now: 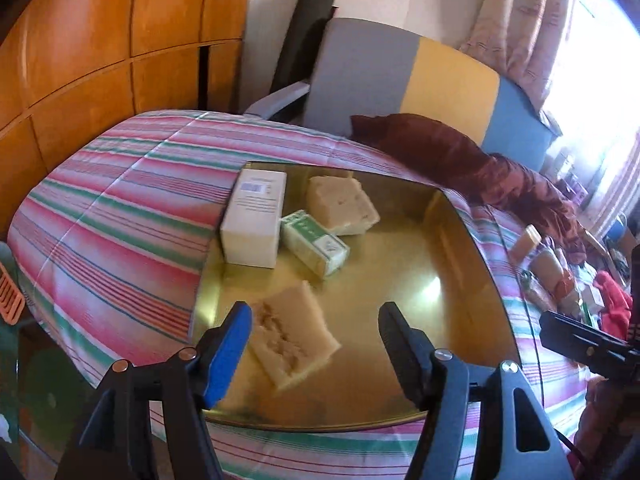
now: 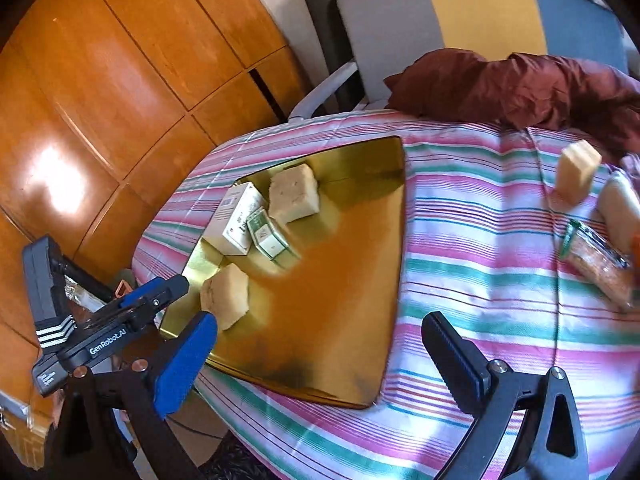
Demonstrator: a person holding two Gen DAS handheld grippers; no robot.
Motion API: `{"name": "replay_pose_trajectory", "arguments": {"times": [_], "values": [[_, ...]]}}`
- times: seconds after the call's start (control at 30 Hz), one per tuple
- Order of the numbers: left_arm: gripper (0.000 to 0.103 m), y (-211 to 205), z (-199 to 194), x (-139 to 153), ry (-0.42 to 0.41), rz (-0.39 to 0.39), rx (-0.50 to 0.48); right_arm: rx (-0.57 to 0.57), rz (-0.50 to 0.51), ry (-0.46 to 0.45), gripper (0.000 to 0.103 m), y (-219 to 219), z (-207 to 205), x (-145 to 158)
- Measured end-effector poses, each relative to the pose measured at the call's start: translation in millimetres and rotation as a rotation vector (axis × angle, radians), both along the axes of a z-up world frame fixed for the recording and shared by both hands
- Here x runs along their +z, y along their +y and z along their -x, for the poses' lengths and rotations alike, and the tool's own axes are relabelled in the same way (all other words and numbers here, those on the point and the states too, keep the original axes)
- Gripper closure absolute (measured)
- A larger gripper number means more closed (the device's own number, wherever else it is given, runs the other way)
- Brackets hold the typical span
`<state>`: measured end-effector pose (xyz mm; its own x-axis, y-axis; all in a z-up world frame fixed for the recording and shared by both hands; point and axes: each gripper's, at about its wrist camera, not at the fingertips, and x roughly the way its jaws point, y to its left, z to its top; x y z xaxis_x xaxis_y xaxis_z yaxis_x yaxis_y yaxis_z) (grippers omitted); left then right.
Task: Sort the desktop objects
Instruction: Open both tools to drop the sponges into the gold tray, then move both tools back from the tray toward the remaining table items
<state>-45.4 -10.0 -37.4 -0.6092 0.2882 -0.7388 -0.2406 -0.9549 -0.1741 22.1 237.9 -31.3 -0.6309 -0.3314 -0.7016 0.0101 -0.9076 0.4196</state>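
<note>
My left gripper (image 1: 316, 334) stands with jaws apart, empty, above the near sponge block (image 1: 294, 340) on the gold tray (image 1: 400, 280). My right gripper (image 2: 320, 344) is spread wide, also empty. Tray contents: two blocks, white box (image 1: 254, 220), green packet (image 1: 316, 246). Judged roughly half done: another block (image 2: 578, 176) and wrapped packets (image 2: 600, 264) remain on the striped cloth (image 2: 480, 240).

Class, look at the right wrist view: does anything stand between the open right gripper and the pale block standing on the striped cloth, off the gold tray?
Nothing visible does. Only bare striped cloth lies between the right gripper and the pale block; the packet lies to the side.
</note>
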Motion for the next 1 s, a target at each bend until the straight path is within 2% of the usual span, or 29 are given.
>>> {"name": "replay_pose_trajectory", "arguments": {"times": [0.23, 0.6, 1.0], "values": [[0.036, 27.6, -9.9, 3.8, 0.018, 0.027, -0.079, -0.059, 0.026, -0.001, 0.0, 20.3, -13.8, -1.3], [0.036, 60.6, -20.6, 9.0, 0.021, 0.033, -0.157, -0.11, -0.052, 0.017, 0.0, 30.0, -25.5, 4.0], [0.036, 116.7, -32.2, 19.3, 0.056, 0.087, -0.289, -0.21, -0.096, 0.012, 0.0, 61.7, -48.1, 1.0]]}}
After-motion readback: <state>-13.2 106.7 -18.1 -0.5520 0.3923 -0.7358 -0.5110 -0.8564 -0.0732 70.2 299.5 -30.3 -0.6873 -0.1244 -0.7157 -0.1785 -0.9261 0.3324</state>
